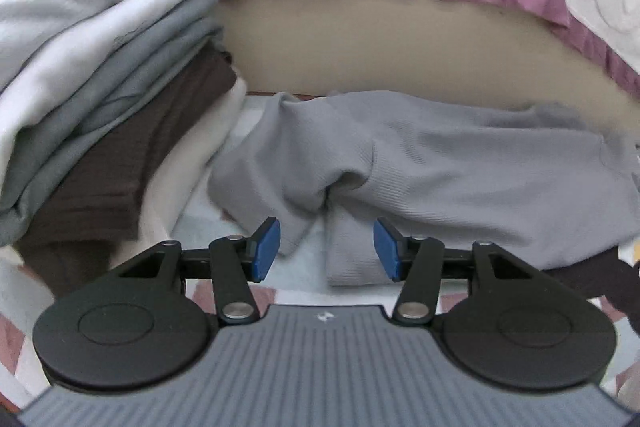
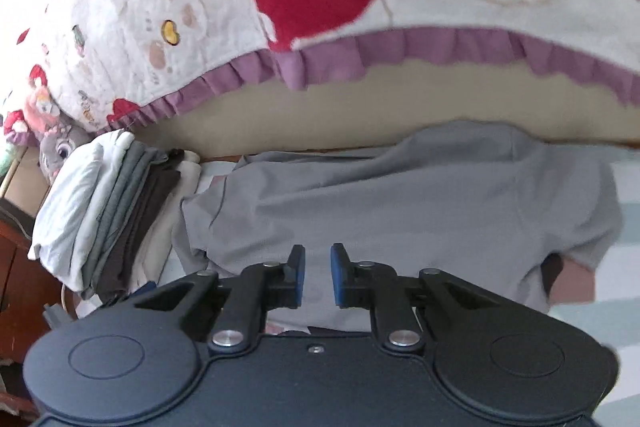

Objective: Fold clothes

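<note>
A grey ribbed garment (image 1: 460, 179) lies crumpled on the pale surface in front of a bed; in the right wrist view the same garment (image 2: 400, 203) spreads wide and flatter. My left gripper (image 1: 327, 250) is open, its blue pads (image 1: 266, 247) wide apart just short of a folded-under sleeve or hem of the garment. My right gripper (image 2: 318, 277) hovers over the garment's near edge with only a narrow gap between its pads (image 2: 338, 277), and I see no cloth pinched between them.
A stack of folded clothes (image 1: 100, 115) in white, grey, brown and cream sits at the left, also seen as the stack (image 2: 108, 223). Behind hangs a quilt (image 2: 240, 7) with red bears and a purple frill, over a beige mattress side (image 1: 380, 47). Plush toys (image 2: 52, 143) sit far left.
</note>
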Demonstrator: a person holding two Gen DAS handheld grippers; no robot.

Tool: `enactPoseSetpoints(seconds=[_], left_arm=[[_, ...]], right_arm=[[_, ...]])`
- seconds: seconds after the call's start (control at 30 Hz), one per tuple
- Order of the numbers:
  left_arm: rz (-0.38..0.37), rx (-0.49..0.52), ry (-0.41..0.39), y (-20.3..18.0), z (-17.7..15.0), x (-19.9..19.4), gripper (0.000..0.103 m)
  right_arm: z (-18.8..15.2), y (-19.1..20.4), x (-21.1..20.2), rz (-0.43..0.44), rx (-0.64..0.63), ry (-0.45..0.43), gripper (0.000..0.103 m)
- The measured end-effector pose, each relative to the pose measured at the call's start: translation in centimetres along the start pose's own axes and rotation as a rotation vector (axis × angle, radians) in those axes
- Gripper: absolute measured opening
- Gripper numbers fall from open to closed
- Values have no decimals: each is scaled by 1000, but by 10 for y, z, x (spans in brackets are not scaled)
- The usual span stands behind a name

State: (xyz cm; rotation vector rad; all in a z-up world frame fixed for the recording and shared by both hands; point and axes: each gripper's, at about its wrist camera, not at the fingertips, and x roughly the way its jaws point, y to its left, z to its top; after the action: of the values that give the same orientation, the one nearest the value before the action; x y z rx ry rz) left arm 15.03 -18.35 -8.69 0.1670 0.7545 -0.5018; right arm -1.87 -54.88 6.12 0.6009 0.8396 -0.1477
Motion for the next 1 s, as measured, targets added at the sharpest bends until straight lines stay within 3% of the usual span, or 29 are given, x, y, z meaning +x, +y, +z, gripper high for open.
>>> enactPoseSetpoints(seconds=[0.2, 0.3, 0.37, 0.5, 0.57, 0.67, 0.7, 0.9, 0.93, 0.97, 1.0], left_arm=[[28, -50, 1, 14, -2, -2, 48], [41, -74, 2, 21, -3, -3, 48], [46, -21, -30, 16, -2, -1, 48], [-92, -18, -26, 12, -4, 5, 50], [-93, 70, -39, 2, -9, 8, 50], [5, 216, -30, -15, -19, 16, 47], [36, 264, -27, -20, -23, 19, 47], [-177, 107, -29, -10, -14, 28, 48], [-192, 92, -24, -10, -12, 34, 50], [-194, 82, -10, -11, -9, 43, 50], [-196, 71, 5, -11, -6, 53, 50]], right_arm=[[-16, -21, 16, -51, 48, -19, 20], [-19, -44, 25, -88, 56, -71, 20], [-24, -57, 33, -101, 16, -86, 21], [-40, -86, 40, -81, -107, -97, 27], [-49, -105, 38, -111, -164, -120, 39], [-61, -139, 39, -188, -163, -138, 48], [-65, -150, 41, -187, -146, -124, 48], [-77, -185, 56, -146, -108, -104, 47], [-78, -188, 58, -135, -106, -108, 38], [-79, -191, 61, -124, -105, -112, 22], [-80, -194, 63, -113, -103, -116, 20]])
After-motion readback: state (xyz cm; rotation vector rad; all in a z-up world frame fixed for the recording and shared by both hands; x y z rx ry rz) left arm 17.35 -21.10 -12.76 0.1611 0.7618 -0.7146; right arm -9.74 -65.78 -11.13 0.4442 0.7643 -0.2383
